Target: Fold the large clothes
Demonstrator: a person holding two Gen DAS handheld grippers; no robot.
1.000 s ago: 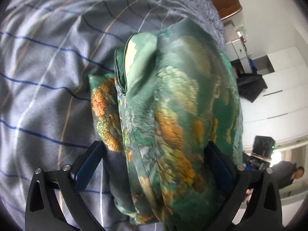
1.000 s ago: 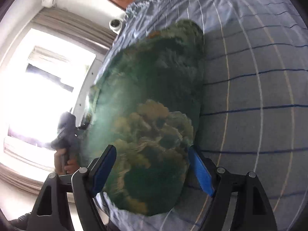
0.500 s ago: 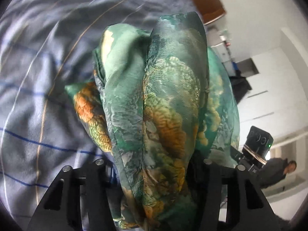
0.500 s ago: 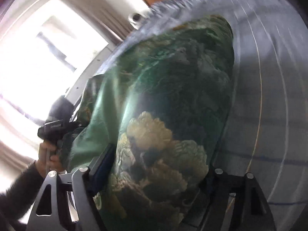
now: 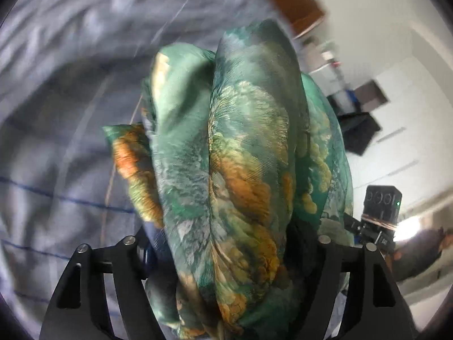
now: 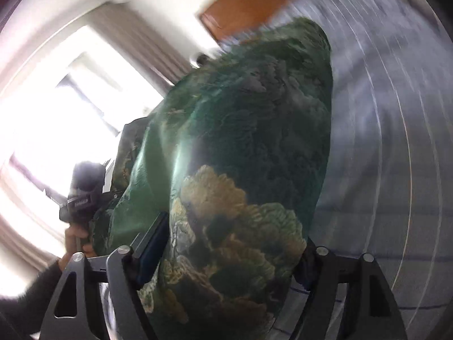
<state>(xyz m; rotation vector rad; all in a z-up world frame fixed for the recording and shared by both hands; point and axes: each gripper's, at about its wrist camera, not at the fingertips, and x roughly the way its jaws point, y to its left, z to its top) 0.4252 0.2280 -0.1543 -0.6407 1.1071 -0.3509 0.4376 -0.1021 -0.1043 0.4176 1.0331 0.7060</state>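
A folded green garment with orange and gold flower print (image 5: 243, 170) fills the middle of the left wrist view, bunched in thick folds. My left gripper (image 5: 223, 257) is shut on one end of it and holds it above the bed. The same green garment (image 6: 246, 170) fills the right wrist view. My right gripper (image 6: 229, 257) is shut on its other end. The fingertips of both grippers are mostly hidden by the cloth.
A grey-blue striped bed sheet (image 5: 56, 113) lies below; it also shows in the right wrist view (image 6: 396, 155). A wooden headboard (image 6: 269, 0) stands at the back. A bright window (image 6: 56, 127) is at the left. A person (image 5: 424, 252) stands by white cabinets (image 5: 410, 99).
Both grippers have closed on the garment and lifted it off the sheet. The views have tilted upward and more of the room shows.
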